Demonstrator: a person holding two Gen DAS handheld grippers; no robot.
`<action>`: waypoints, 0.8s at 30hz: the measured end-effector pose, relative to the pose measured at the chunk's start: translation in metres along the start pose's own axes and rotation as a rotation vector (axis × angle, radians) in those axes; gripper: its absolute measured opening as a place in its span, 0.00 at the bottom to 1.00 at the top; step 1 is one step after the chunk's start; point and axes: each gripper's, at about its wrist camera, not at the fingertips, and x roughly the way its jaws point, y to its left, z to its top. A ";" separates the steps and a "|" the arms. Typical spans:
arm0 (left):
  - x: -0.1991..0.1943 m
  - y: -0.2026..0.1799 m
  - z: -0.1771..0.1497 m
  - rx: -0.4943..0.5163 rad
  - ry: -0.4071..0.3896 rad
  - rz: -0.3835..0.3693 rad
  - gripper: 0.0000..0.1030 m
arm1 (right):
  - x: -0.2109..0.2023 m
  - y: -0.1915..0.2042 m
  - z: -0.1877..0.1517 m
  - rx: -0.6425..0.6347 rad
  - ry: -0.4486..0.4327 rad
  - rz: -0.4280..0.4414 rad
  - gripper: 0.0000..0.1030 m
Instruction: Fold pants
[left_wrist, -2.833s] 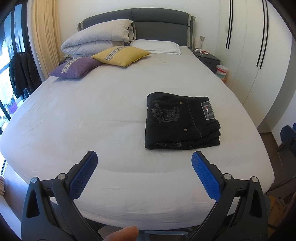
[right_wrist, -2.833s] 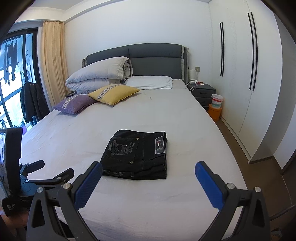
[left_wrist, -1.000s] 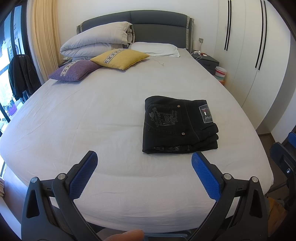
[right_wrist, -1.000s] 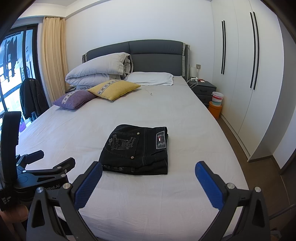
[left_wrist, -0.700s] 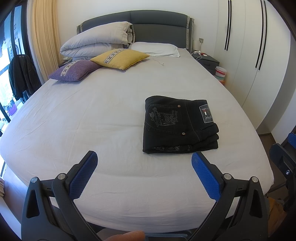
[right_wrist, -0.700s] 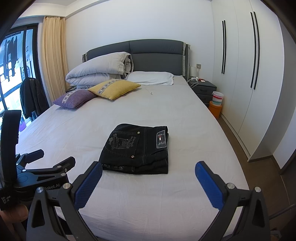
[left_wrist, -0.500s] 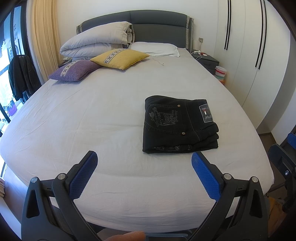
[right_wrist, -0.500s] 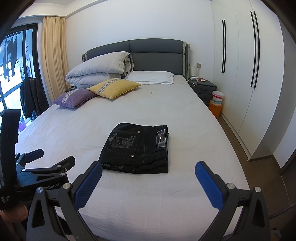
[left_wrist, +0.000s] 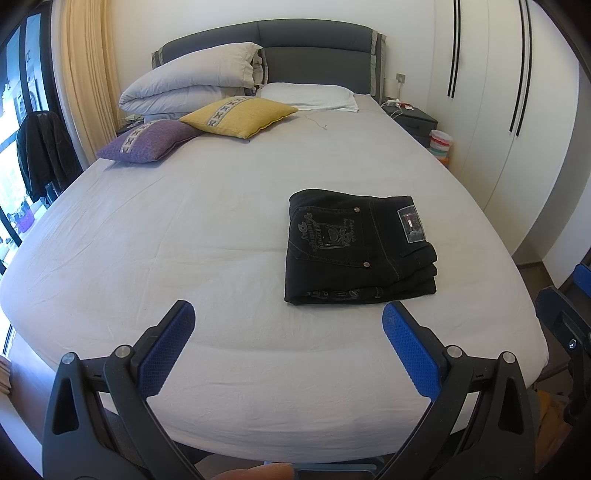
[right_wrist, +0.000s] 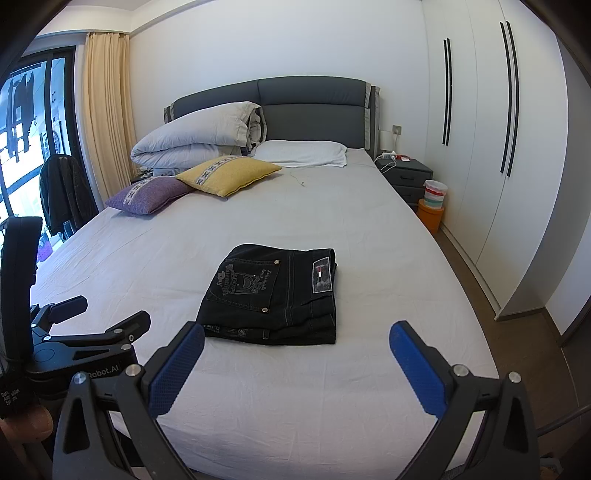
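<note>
Pants (left_wrist: 356, 251) lie folded near the bed (left_wrist: 184, 229) foot edge; both grippers (left_wrist: 286, 325) (right_wrist: 295, 343) hover apart, fingers wide, holding nothing.

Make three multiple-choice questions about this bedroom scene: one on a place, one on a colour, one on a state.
1. Where do the pants lie?
A. on the floor
B. on the bed
C. on the nightstand

2. What colour is the cushion beside the purple cushion?
A. yellow
B. red
C. green

3. How are the pants?
A. spread flat
B. hanging
C. folded

Answers:
1 B, they rest on the white sheet.
2 A, the yellow cushion overlaps the purple one.
3 C, stacked layers show at the near edge.
</note>
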 end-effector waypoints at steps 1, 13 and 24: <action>0.000 -0.001 0.000 -0.002 -0.001 -0.001 1.00 | 0.000 0.000 0.000 0.000 0.000 0.001 1.00; -0.003 0.006 -0.004 -0.002 0.011 -0.021 1.00 | 0.000 -0.001 0.002 -0.001 0.002 0.001 1.00; -0.006 0.009 -0.004 0.009 0.001 -0.027 1.00 | -0.001 -0.003 0.004 -0.002 0.005 0.003 1.00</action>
